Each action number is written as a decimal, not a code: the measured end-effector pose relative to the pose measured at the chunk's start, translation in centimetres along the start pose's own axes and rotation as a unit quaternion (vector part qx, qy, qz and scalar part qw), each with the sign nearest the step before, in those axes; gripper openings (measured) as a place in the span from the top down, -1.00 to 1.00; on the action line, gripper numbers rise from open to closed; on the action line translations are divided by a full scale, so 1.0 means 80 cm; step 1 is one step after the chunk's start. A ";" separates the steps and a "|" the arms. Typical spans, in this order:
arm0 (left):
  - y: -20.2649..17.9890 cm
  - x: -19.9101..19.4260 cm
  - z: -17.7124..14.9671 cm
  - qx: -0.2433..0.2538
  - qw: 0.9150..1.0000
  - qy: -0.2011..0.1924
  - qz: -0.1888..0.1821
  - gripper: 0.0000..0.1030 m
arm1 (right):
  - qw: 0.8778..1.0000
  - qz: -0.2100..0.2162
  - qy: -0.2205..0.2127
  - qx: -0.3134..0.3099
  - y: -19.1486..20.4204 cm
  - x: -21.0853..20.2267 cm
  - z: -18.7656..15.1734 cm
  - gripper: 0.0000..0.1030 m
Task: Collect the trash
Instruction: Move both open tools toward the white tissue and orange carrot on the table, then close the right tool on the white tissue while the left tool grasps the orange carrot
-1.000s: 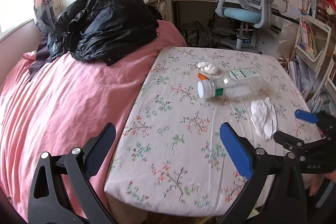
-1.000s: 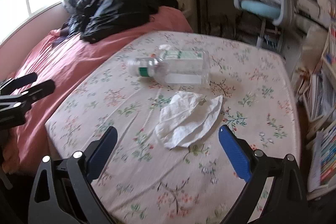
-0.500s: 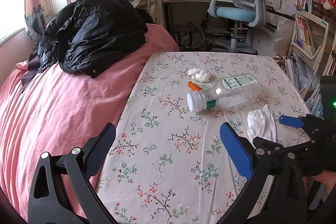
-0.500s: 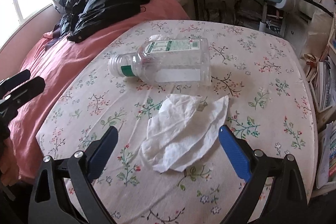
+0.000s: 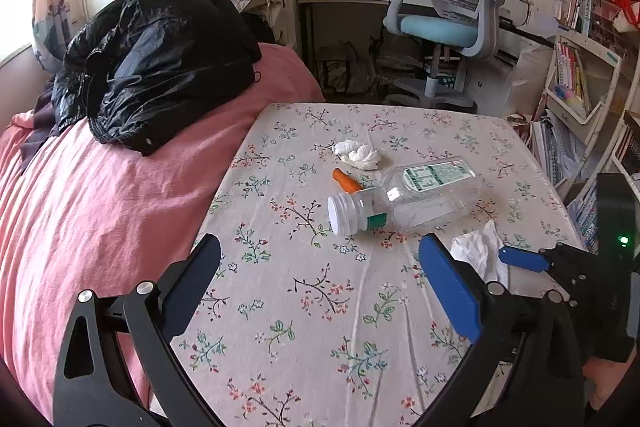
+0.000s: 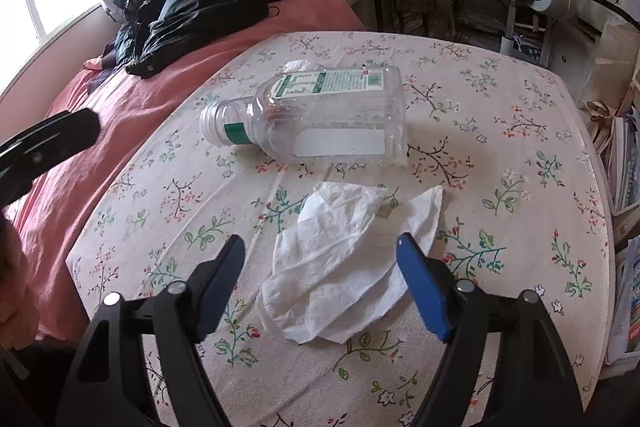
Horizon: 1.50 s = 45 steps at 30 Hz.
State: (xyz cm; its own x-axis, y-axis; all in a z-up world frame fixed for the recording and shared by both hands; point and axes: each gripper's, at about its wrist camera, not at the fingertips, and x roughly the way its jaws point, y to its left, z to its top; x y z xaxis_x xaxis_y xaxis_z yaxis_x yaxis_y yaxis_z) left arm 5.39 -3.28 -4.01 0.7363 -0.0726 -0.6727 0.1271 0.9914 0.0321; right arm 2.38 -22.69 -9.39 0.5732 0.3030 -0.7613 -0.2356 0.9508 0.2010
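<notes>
Right tool [image 6: 320, 267] spread wide, straddling flat tissue [image 6: 344, 259] on floral bench [image 6: 500, 147] — nothing gripped. Left tool [image 5: 320, 275] also wide open, empty. Clear bottle [image 6: 316, 119] lies on its side just beyond tissue; crumpled wad [image 5: 357, 153] & orange bit [image 5: 346, 179] behind it.

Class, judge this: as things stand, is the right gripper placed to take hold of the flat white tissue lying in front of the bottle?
Probably yes. The right gripper is open, its fingers either side of the flat white tissue, with nothing between them. The clear plastic bottle lies beyond the tissue, apart from it.
</notes>
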 end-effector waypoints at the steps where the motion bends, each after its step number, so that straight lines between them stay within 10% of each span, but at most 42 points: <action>1: 0.001 0.005 0.001 -0.002 1.000 0.003 0.001 -0.86 | 1.000 0.002 0.002 0.000 0.000 0.001 0.000 -0.38; 21: 0.039 0.124 0.050 -0.067 0.997 0.048 0.006 -0.86 | 0.999 0.006 0.026 -0.030 0.000 0.011 -0.004 0.67; 45: 0.003 0.257 0.077 -0.095 0.983 0.155 -0.030 -0.71 | 0.998 0.038 0.043 -0.034 -0.015 0.018 0.005 0.70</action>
State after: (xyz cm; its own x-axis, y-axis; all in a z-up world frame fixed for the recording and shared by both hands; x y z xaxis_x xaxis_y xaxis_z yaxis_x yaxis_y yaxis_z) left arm 24.66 -5.17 -13.32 0.4901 -0.1247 -0.8627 0.0167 0.9909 -0.1337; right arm 3.82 -23.38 -10.46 0.4832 0.3656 -0.7955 -0.3304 0.9176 0.2210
